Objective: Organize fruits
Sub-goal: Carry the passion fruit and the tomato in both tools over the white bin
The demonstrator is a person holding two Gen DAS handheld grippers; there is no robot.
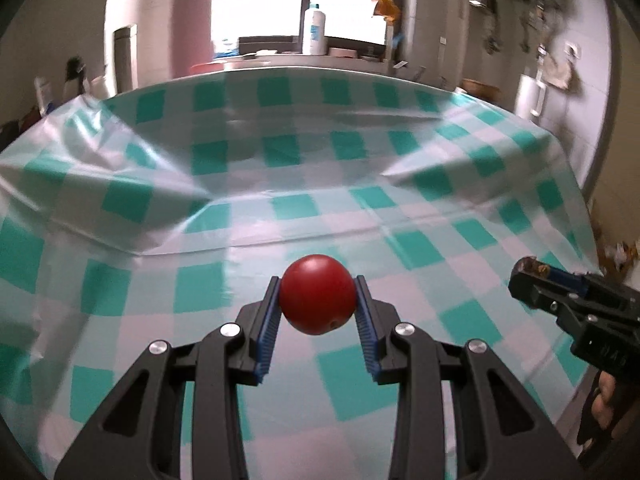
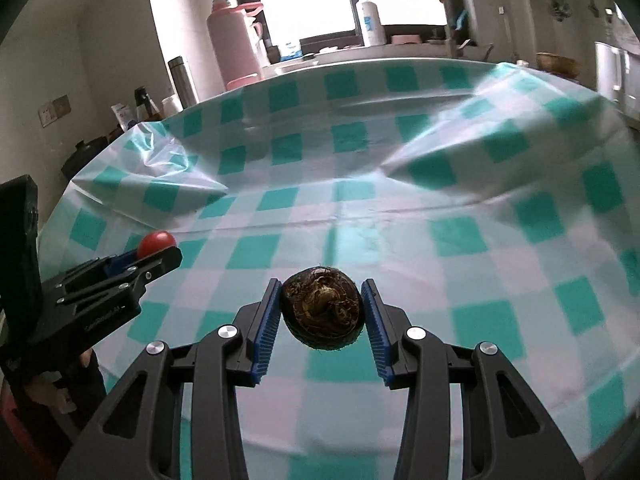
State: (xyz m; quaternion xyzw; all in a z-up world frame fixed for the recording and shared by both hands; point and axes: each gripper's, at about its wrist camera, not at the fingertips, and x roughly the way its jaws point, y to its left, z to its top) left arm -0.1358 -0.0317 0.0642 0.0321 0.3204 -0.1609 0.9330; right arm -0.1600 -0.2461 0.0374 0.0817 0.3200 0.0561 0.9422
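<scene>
My left gripper (image 1: 317, 294) is shut on a smooth red round fruit (image 1: 317, 294), held above the green-and-white checked tablecloth (image 1: 280, 168). Its blue pads (image 1: 269, 320) press both sides of the fruit. In the right wrist view my right gripper (image 2: 322, 307) is shut on a dark brown, rough, hairy round fruit (image 2: 322, 307), also clear of the cloth. Each gripper shows in the other's view: the right gripper (image 1: 532, 276) at the far right with the brown fruit at its tip, the left gripper (image 2: 160, 252) at the left with the red fruit (image 2: 157, 242).
The checked cloth (image 2: 440, 184) lies creased, with raised folds at the back left and right. Behind it stand a pink flask (image 1: 192, 24), a steel tumbler (image 1: 125, 56), a white bottle (image 1: 314, 28) on the window sill and a woven bowl (image 2: 558, 63) at the right.
</scene>
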